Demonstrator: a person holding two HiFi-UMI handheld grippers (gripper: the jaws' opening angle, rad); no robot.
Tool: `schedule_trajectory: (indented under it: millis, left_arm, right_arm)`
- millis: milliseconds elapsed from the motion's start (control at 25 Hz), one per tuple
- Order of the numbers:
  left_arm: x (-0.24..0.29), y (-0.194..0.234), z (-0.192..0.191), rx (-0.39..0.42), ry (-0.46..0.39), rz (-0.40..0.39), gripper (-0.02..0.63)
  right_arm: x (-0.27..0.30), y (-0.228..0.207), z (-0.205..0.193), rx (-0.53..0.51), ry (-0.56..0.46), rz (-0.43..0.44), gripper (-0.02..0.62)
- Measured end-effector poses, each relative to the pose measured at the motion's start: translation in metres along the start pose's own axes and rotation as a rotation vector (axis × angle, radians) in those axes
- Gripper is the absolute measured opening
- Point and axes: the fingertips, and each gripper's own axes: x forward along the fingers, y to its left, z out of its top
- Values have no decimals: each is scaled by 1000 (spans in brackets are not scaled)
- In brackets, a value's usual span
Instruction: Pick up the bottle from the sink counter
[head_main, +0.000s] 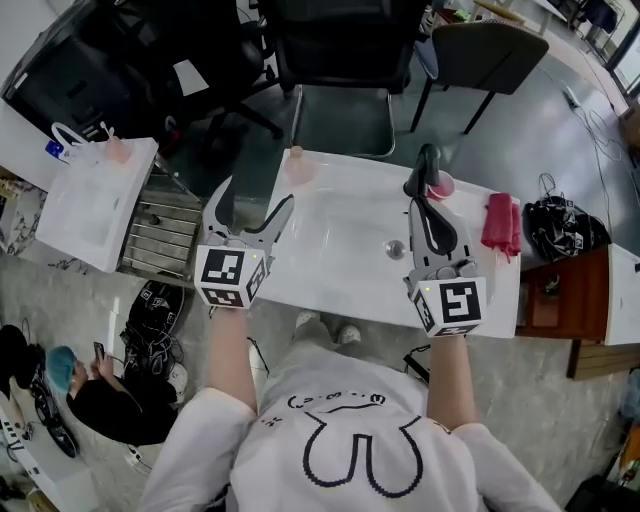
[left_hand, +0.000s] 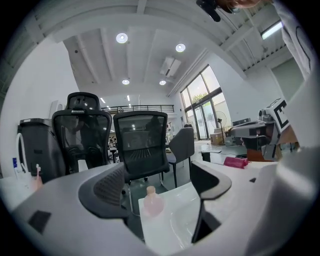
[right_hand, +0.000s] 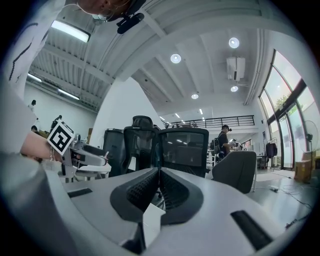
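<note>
A small pale pink bottle (head_main: 299, 165) with a tan cap stands upright on the far left corner of the white sink counter (head_main: 330, 262). My left gripper (head_main: 258, 196) is open and empty, held over the counter's left edge, just short of the bottle. In the left gripper view the bottle (left_hand: 152, 202) stands beyond the wide-apart jaws of the left gripper (left_hand: 160, 186), low and between them, touching neither. My right gripper (head_main: 428, 156) hovers over the counter's right half, shut with nothing in it; in its own view the right gripper (right_hand: 159, 176) shows its ribbed pads meeting.
A red cloth (head_main: 500, 222) lies at the counter's right end, and a pink object (head_main: 441, 186) sits by the right gripper's tip. Office chairs (head_main: 340, 45) stand beyond the counter. A white bag (head_main: 90, 205) is at the left, a dark bag (head_main: 562, 226) at the right. A person (head_main: 110, 400) sits on the floor.
</note>
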Motion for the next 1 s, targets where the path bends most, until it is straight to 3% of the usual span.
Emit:
schedule_trajectory:
  millis: [520, 800, 1000]
  left_arm:
    - [60, 37, -61, -12, 103, -154, 408]
    - [102, 40, -103, -8, 156, -258, 407]
    - [124, 39, -129, -23, 185, -290, 407]
  right_arm:
    - [53, 14, -23, 18, 101, -82, 31]
    - [84, 28, -48, 18, 159, -101, 31]
    - [98, 31, -67, 28, 204, -114, 31]
